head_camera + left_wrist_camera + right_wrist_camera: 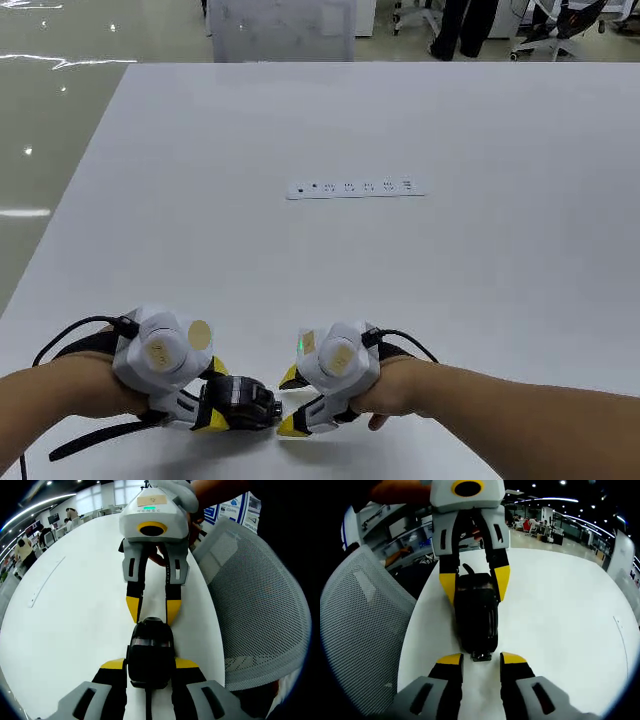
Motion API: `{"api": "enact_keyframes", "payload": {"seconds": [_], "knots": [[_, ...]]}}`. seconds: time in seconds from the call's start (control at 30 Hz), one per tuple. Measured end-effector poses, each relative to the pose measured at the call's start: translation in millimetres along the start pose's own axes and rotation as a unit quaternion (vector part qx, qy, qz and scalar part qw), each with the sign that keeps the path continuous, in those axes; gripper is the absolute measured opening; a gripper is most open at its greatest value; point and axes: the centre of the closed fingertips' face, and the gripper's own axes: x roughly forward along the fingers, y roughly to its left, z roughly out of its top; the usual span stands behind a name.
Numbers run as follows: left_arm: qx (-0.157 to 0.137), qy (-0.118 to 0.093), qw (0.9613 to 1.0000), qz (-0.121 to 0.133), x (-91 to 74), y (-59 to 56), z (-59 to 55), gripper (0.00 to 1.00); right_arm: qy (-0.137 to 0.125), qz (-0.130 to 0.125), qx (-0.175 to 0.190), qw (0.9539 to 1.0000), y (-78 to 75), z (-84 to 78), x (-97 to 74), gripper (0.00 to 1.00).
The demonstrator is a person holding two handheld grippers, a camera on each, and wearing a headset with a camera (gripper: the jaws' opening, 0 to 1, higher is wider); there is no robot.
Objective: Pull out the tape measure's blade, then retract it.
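Observation:
A black tape measure (243, 400) lies low over the white table (380, 280) near its front edge. My left gripper (215, 393) is shut on it, yellow tips pressing both sides of the case (150, 650). My right gripper (292, 402) faces it from the right, open. In the right gripper view the tape measure (476, 612) points its mouth at me, and the small metal blade tab (480, 655) sits between my right gripper (481, 660) tips without being pinched. The blade is inside the case.
A white power strip (356, 187) lies flat at mid-table. A grey mesh chair back (260, 605) stands just off the table's near edge, also the chair (360, 620). Office chairs and a person's legs (460, 25) are beyond the far edge.

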Motion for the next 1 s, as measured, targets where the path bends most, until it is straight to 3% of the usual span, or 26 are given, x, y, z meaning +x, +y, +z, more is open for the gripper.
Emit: {"api": "enact_keyframes", "payload": {"seconds": [0.27, 0.5, 1.0], "knots": [[-0.002, -0.001, 1.0000, 0.000, 0.5, 0.5, 0.0, 0.31, 0.017, 0.000, -0.019, 0.9997, 0.6, -5.2, 6.2, 0.16], [-0.002, 0.000, 1.0000, 0.002, 1.1, 0.6, 0.1, 0.31, 0.036, -0.007, -0.028, 0.9989, -1.4, -11.0, 8.6, 0.15], [0.005, 0.002, 1.0000, 0.001, 1.7, -0.1, -0.1, 0.31, 0.028, 0.005, -0.025, 0.9993, 0.1, -9.9, 8.3, 0.12]]}}
